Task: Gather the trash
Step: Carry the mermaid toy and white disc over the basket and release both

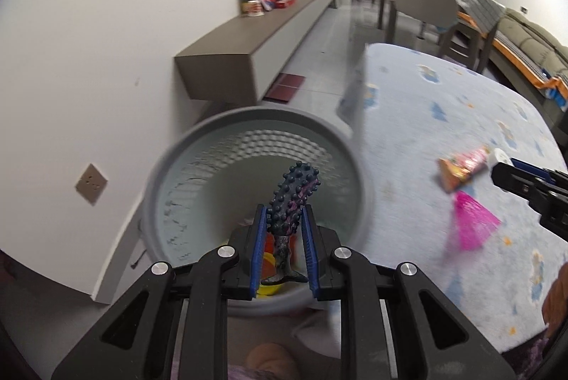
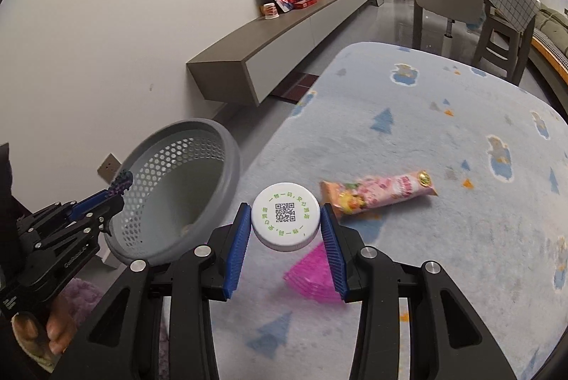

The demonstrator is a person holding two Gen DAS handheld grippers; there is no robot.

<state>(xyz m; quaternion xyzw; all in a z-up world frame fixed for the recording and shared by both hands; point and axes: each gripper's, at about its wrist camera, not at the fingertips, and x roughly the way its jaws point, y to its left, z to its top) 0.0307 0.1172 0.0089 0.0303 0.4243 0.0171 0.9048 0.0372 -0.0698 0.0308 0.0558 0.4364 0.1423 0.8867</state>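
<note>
Clamped between the left gripper's point(image 1: 283, 231) fingers, a knobbly dark toy piece point(image 1: 291, 199) is held directly above the grey basket point(image 1: 184, 149), pointing into its mouth; a white cap point(image 2: 285, 216) is pinched by the right gripper point(image 2: 285, 239) beside the basket, further off.

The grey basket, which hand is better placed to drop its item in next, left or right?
Left, probably. The left gripper, shut on a knobbly dark toy piece, hangs directly above the grey basket's opening. The right gripper holds a white cap over the blue rug, beside the basket.
</note>
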